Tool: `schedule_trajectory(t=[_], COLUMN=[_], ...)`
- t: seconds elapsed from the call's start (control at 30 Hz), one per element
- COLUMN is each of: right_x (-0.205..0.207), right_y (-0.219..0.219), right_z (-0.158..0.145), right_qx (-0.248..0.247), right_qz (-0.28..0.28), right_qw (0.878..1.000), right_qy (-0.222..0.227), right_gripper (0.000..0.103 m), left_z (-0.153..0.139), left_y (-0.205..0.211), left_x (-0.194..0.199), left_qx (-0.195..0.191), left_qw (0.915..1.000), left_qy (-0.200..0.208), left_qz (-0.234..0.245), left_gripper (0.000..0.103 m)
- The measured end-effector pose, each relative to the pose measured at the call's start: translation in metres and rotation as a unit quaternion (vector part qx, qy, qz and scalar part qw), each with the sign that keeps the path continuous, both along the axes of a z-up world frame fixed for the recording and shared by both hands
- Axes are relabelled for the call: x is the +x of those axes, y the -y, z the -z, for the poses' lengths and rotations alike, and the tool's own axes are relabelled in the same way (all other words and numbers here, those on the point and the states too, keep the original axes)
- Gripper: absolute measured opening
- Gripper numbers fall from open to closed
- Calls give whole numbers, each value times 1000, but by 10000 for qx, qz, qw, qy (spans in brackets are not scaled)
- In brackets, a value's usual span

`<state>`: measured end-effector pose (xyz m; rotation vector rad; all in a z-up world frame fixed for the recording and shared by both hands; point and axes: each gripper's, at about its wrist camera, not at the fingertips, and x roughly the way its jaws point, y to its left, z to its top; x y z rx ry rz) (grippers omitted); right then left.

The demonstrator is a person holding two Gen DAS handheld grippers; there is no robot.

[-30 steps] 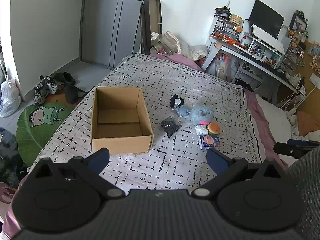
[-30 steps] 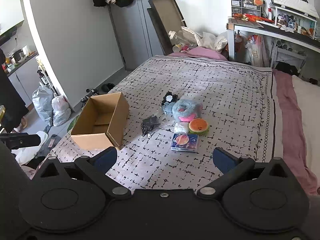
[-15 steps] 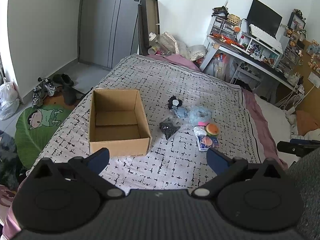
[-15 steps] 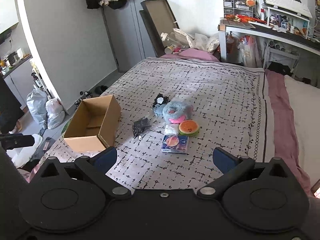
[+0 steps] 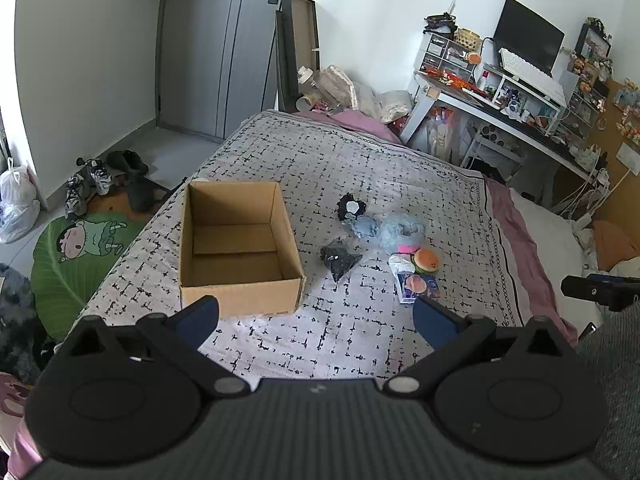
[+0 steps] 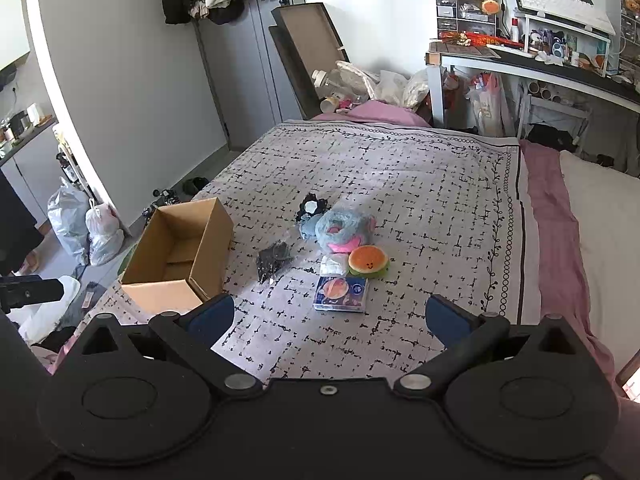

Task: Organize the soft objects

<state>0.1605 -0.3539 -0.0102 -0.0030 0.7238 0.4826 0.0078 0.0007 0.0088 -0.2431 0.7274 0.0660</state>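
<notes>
Both claws agape above bed (image 5: 360, 168), box (image 5: 236, 248) empty

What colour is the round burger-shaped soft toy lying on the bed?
The round burger-shaped soft toy is orange on top with a green edge below; the right wrist view shows it best.

The left tool (image 5: 316, 318) is being held with its two blue-padded fingers (image 5: 198, 318) spread wide apart, nothing being gripped between them. The right tool (image 6: 328, 316) is likewise being held with its fingers (image 6: 444, 316) parted wide and empty, both tools being kept level and pointed forward.
</notes>
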Motion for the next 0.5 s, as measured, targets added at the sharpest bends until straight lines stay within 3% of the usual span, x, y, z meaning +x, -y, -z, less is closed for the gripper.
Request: schedule_trajectory(t=[0.5], right_x=[-2], right_y=[-3], right_z=[1], right_qx=[-61], right_qz=[-32], right_qw=[10000], right_qy=[33], right_gripper=[103], left_z=[-2], left_y=[-3], left_x=[1], left_qx=[40], left_qw=[10000], left_qy=[-1], left_qz=[-20], left_gripper=[102])
